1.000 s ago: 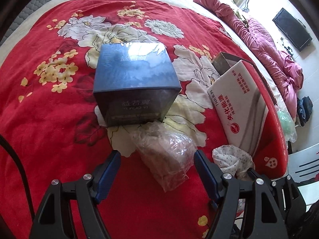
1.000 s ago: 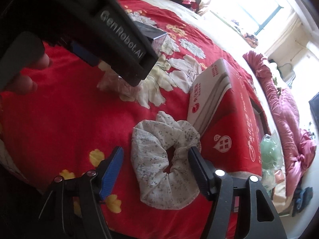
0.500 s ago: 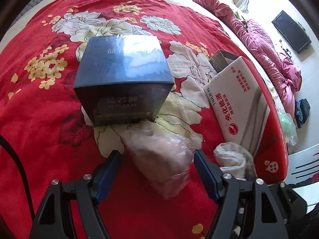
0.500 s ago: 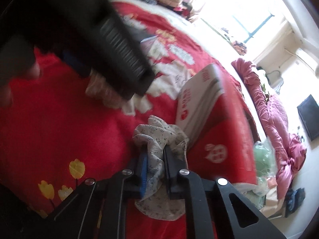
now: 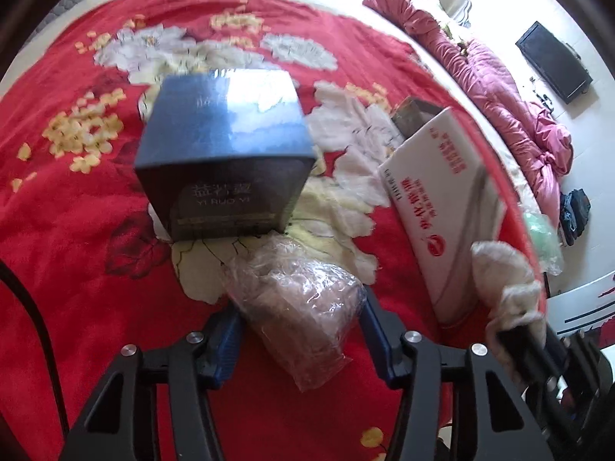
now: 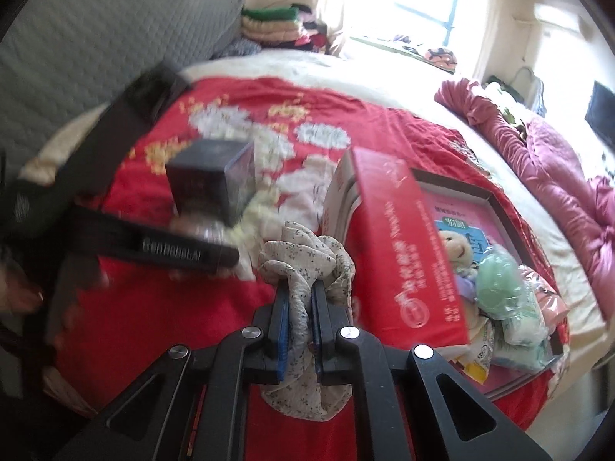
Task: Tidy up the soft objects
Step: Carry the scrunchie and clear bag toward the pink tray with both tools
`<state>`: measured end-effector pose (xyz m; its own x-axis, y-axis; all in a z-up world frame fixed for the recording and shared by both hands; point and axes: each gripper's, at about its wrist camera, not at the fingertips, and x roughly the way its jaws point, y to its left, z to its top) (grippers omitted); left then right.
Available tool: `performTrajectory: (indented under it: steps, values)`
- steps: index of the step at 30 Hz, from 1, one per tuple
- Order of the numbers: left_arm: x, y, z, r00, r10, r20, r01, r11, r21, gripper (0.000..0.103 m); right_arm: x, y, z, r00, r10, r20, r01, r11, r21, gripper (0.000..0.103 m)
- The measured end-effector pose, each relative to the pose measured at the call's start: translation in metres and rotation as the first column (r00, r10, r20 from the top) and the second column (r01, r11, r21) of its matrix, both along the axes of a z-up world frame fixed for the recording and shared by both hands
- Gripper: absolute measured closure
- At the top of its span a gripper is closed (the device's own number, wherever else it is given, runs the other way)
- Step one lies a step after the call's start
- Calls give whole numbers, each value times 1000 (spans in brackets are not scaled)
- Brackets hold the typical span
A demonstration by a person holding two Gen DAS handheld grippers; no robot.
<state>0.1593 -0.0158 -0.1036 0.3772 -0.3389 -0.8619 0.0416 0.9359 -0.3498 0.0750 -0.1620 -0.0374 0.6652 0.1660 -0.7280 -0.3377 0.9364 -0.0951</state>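
My right gripper (image 6: 300, 307) is clamped tight on the scrunchie (image 6: 307, 257), which hangs clear of the red blanket (image 6: 153, 307). The open box (image 6: 496, 207), with soft toys in it, lies just to my right and a little ahead, its red lid (image 6: 403, 238) propped up in between, so I judge the carry must go over or around that lid. My left gripper (image 5: 300, 330) points steeply down; its jaws have just been closing and now touch the bag (image 5: 303, 307), just below the blue box (image 5: 226, 157).
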Motion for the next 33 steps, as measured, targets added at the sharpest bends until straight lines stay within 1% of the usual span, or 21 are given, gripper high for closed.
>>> performTrajectory:
  steps: [5,10,13,15,19,22,26,31,33]
  values:
    - [-15,-8,29,998,-13,63,13,1000,10,47,-6,-14,27,999,-24,43,20,996,84,93]
    - [-27,-24,66,990,-46,136,41,998,42,47,-17,-37,57,991,-73,107,59,989,133,93]
    - [-30,-39,85,983,-68,171,61,997,46,47,-20,-63,76,979,-136,150,109,979,172,93]
    - [-30,-54,97,978,-93,189,84,995,55,47,-20,-82,84,971,-175,162,143,971,191,93]
    - [-19,-96,115,963,-162,217,147,986,83,47,-17,-129,95,942,-286,178,243,943,227,93]
    - [-10,-129,118,952,-217,215,196,974,114,47,-15,-163,98,918,-353,179,302,918,258,93]
    - [6,-174,117,938,-286,198,259,954,153,47,-14,-198,94,894,-417,164,359,885,295,93]
    - [20,-215,113,918,-348,190,315,932,181,47,-9,-219,85,888,-439,139,379,868,320,93]
    - [27,-227,109,916,-361,174,327,925,195,47,-5,-222,80,891,-435,129,376,868,325,93]
